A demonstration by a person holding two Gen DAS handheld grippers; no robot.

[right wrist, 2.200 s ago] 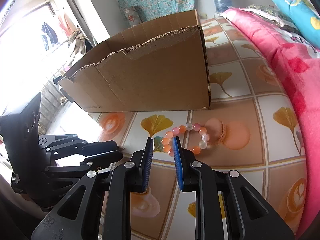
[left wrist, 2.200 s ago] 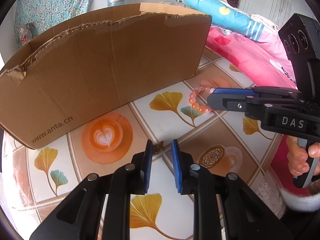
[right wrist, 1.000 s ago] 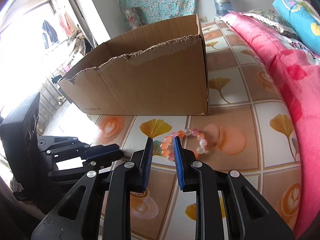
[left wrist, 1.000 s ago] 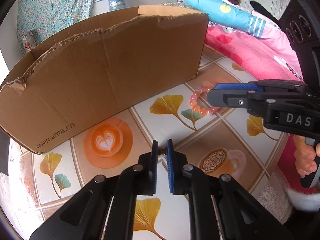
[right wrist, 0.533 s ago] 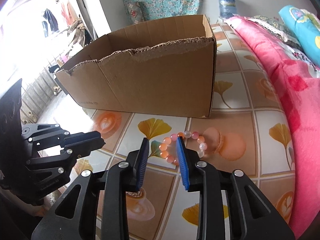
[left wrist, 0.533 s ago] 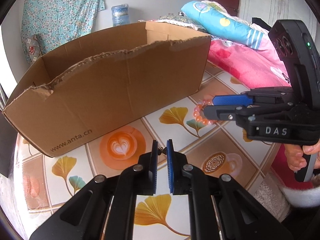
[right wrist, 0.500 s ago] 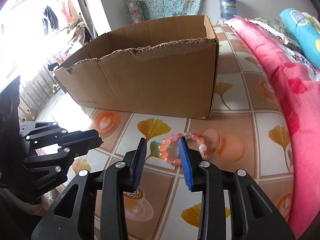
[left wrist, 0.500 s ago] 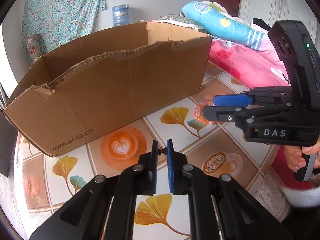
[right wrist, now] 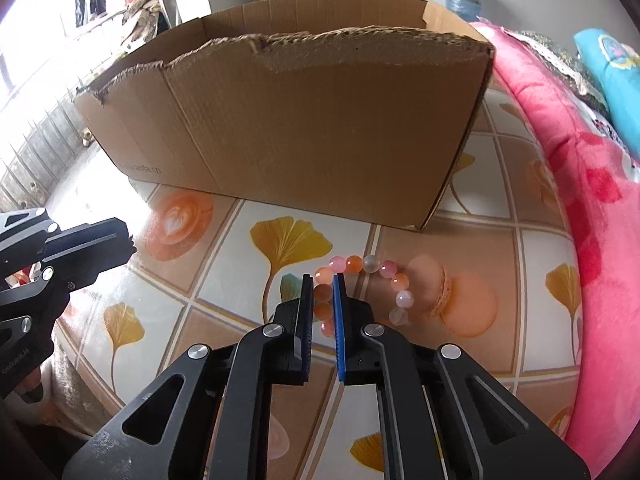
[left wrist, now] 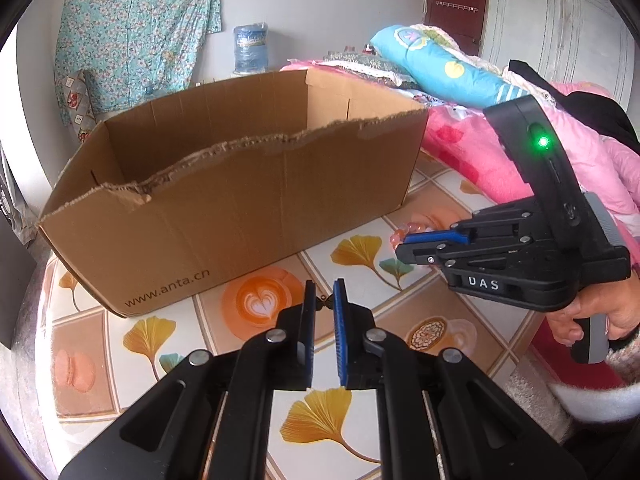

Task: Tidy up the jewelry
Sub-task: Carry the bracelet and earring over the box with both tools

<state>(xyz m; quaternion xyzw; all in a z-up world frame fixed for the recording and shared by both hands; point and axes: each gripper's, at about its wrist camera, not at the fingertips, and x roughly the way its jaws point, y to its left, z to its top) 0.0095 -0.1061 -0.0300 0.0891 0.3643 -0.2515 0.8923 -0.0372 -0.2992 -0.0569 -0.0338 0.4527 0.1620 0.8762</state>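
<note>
My left gripper (left wrist: pixel 323 298) is shut on a small dark bronze trinket (left wrist: pixel 324 303), held above the patterned tabletop in front of the open cardboard box (left wrist: pixel 240 200). My right gripper (right wrist: pixel 320 292) is shut on the near side of a pink and orange bead bracelet (right wrist: pixel 362 264), whose far beads still lie on the tabletop by the box's right corner. In the left wrist view the right gripper (left wrist: pixel 404 244) reaches in from the right, with beads (left wrist: pixel 400 234) at its tip. In the right wrist view the left gripper (right wrist: pixel 128 242) shows at the left.
The box (right wrist: pixel 320 120) stands at the back of the table (left wrist: pixel 168 332), its torn front wall facing me. Pink and blue bedding (left wrist: pixel 460 80) lies to the right. A water bottle (left wrist: pixel 250 50) and a floral cloth (left wrist: pixel 136 40) are by the far wall.
My left gripper shut on the trinket and lifted it off the table. My right gripper moved over the bracelet, opened slightly, then shut on its near beads.
</note>
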